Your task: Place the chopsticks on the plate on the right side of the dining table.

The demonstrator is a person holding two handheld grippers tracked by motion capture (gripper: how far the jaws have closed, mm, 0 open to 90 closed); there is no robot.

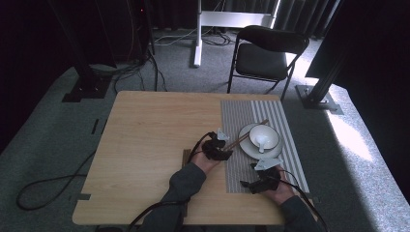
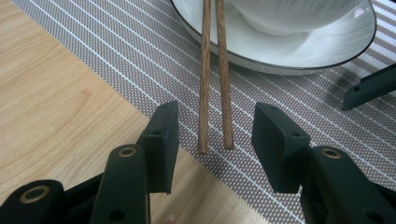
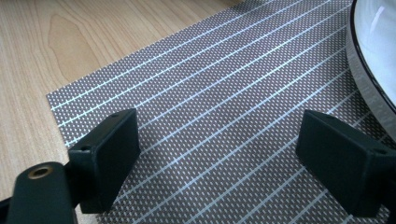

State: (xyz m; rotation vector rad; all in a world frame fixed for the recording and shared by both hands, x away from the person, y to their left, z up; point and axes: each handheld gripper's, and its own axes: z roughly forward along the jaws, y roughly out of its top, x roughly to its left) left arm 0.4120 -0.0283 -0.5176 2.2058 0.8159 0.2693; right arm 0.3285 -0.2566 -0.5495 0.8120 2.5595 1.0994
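1. Left hand-held gripper [image 2: 215,133]: jaws apart, straddling near ends of chopsticks [image 2: 214,74], no contact.
2. Chopsticks: near ends on mat [image 2: 140,60], far ends up on plate [image 2: 322,51] rim, beside bowl [image 1: 264,136].
3. Right hand-held gripper [image 3: 219,154]: wide open, nothing between jaws, over mat nr plate.

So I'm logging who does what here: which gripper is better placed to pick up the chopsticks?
Left. The left gripper has its open jaws on either side of the chopsticks' near ends. The right gripper is open over bare placemat, beside the plate.
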